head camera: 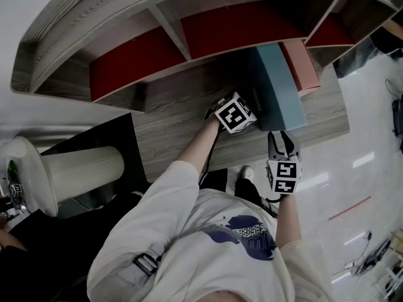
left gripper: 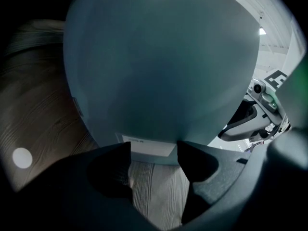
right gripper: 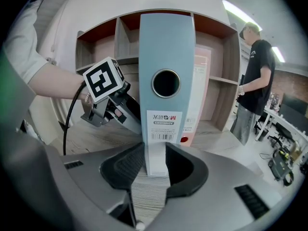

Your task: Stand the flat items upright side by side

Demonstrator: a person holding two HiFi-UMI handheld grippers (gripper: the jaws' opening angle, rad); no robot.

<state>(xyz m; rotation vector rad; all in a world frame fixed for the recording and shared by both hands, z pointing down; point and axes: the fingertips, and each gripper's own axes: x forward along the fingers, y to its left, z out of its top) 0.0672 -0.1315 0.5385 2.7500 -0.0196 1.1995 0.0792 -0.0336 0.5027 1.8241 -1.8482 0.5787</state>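
On the grey wood-grain desk (head camera: 176,106), the left gripper (left gripper: 153,150) has spread jaws at the broad face of the tall blue lever-arch binder (right gripper: 166,42), whose spine foot the right gripper (right gripper: 155,160) pinches. It stands upright just beside the upright pink binder (right gripper: 202,81); seemingly only letting go remains.

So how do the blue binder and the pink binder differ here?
The blue binder has its spine in the right gripper; the pink binder is not gripped. The blue binder stands further forward on the desk than the pink binder. Both stand upright, side by side.
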